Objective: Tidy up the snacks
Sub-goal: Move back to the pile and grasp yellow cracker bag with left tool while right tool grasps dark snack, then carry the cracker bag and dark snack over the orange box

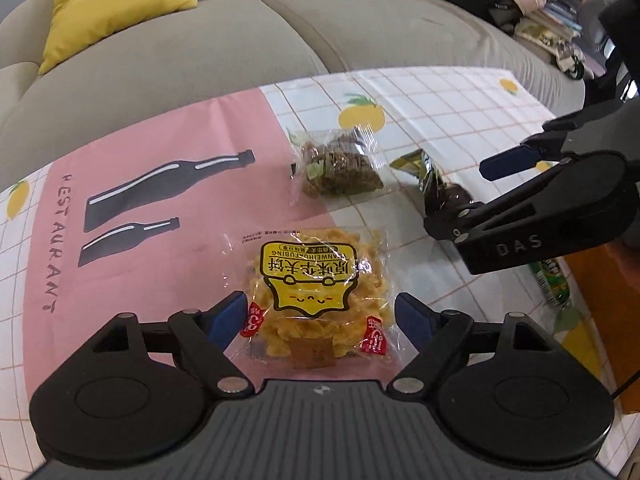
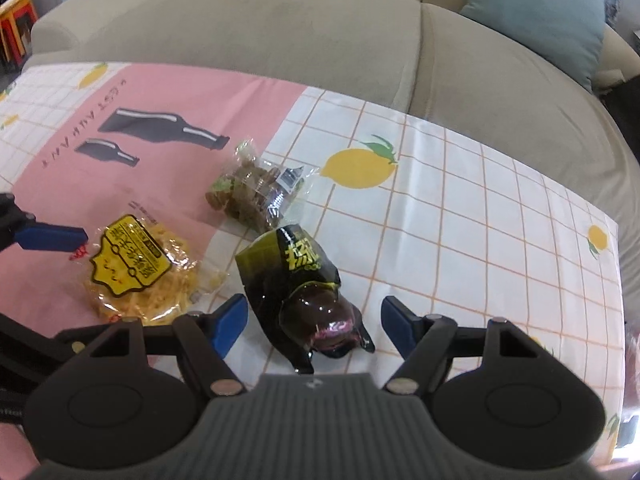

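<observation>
A clear packet of yellow crispy snack (image 1: 320,300) with a yellow label lies on the tablecloth between the open fingers of my left gripper (image 1: 322,314); it also shows in the right wrist view (image 2: 140,268). A dark green and black packet (image 2: 304,292) lies between the open fingers of my right gripper (image 2: 314,322); in the left wrist view this packet (image 1: 432,184) is partly hidden by the right gripper (image 1: 460,200). A clear packet of brown biscuits (image 1: 340,164) lies farther back, also seen in the right wrist view (image 2: 256,192).
The table (image 1: 440,96) carries a cloth with a pink panel, bottle drawings and lemon prints. A grey sofa (image 1: 200,60) with a yellow cushion (image 1: 108,4) and a blue cushion (image 2: 536,12) stands behind. A green item (image 1: 554,284) lies at the table's right edge.
</observation>
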Motion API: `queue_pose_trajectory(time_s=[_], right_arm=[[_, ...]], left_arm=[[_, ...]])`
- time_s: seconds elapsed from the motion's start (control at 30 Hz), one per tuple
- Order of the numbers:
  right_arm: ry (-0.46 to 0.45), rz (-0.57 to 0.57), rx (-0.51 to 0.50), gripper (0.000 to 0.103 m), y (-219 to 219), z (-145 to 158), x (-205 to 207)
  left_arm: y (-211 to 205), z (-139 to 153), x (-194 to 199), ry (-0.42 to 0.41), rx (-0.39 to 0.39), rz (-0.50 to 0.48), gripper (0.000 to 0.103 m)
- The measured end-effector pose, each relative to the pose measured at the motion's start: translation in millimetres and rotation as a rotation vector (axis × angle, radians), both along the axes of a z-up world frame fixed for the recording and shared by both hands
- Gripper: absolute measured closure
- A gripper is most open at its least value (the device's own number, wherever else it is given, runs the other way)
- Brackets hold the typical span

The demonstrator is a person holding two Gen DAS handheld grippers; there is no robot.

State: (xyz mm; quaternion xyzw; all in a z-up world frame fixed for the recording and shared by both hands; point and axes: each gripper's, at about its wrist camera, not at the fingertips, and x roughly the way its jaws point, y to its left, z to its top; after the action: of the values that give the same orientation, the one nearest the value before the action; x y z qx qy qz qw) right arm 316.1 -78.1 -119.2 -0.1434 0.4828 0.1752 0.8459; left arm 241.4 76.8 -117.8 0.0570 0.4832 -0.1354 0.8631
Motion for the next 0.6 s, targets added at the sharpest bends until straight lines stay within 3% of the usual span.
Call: queue_pose_trajectory(time_s=[0.17, 0.33, 0.6], right_arm=[[0.023, 0.003, 0.002, 0.031, 2, -10, 7], [0.038, 0.017, 0.001, 0.042, 6, -18, 8], [0.021, 0.037, -0.036, 0.046, 10, -20, -1]], left_arm=[[-2, -11, 7, 0.027, 0.004, -0.002, 0.0], [-1, -12, 10, 0.018, -0.007, 0.02, 0.0], [-10, -14, 8, 0.015, 0.004, 0.059, 0.003]])
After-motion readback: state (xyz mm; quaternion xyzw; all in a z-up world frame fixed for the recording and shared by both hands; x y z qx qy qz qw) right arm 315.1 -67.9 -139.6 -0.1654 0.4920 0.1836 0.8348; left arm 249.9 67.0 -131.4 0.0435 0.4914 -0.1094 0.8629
